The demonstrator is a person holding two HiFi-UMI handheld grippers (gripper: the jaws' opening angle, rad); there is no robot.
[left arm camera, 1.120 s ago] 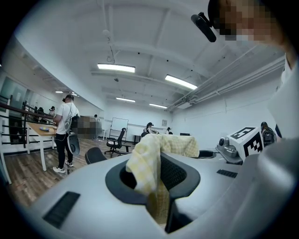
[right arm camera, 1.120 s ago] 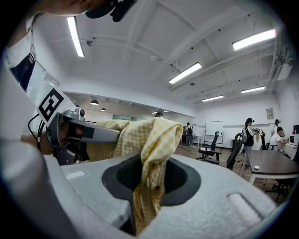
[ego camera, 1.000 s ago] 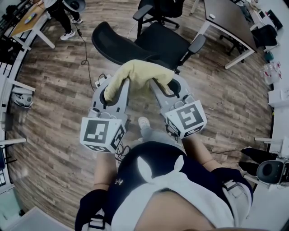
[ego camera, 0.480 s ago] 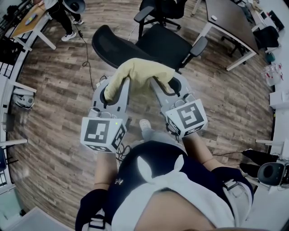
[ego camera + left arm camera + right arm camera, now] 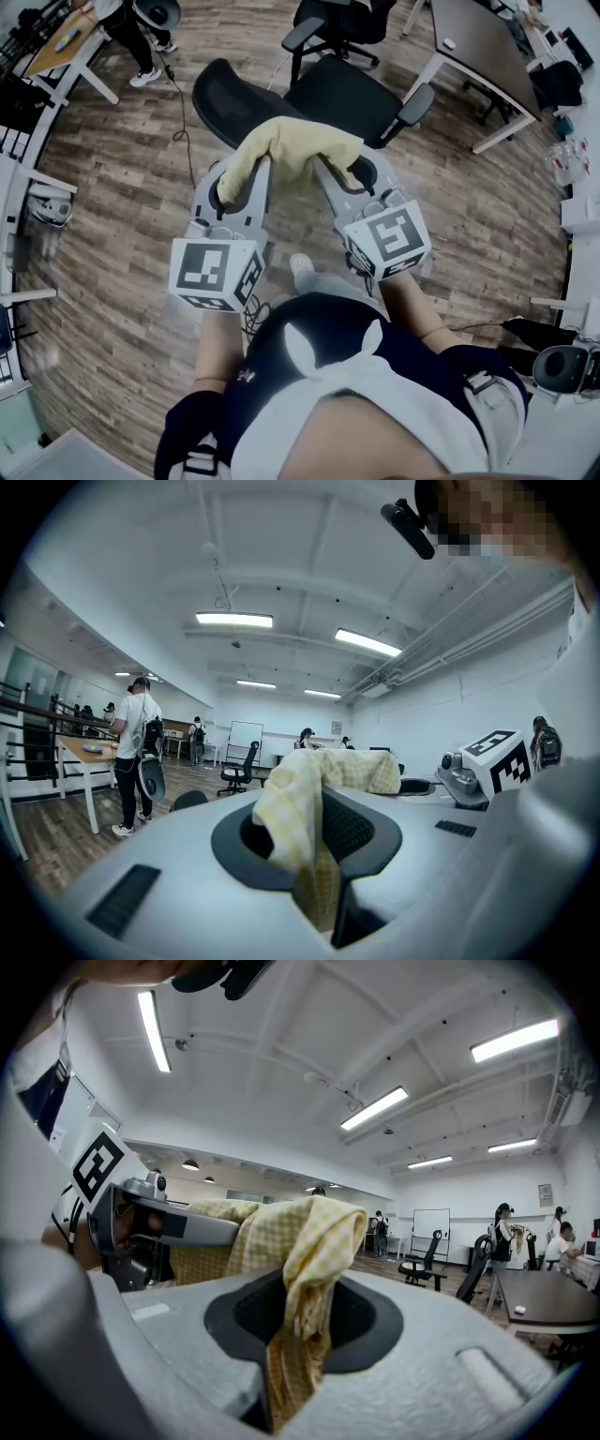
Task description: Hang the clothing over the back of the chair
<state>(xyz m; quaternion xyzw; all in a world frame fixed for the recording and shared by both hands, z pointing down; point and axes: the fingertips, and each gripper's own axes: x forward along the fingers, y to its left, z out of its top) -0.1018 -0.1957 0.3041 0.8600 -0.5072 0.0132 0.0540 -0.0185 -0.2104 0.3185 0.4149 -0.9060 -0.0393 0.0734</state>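
Observation:
A yellow checked garment (image 5: 292, 150) is stretched between my two grippers, held level in front of me. My left gripper (image 5: 236, 185) is shut on its left end; the cloth (image 5: 300, 827) bunches up between the jaws. My right gripper (image 5: 349, 174) is shut on the other end, where the fabric (image 5: 300, 1288) drapes over the jaw tips. Just beyond the garment stands a black office chair (image 5: 323, 94), its mesh backrest (image 5: 232, 101) nearest me and partly hidden by the cloth.
A second black chair (image 5: 337, 23) and a dark desk (image 5: 478, 56) stand behind the first chair. A person (image 5: 127, 33) stands at the far left by a wooden table (image 5: 56, 42). A cable (image 5: 178, 112) trails over the wood floor. Shelves line the right.
Both grippers have carried the garment a little forward, toward the chair's backrest. The grip on the cloth looks unchanged.

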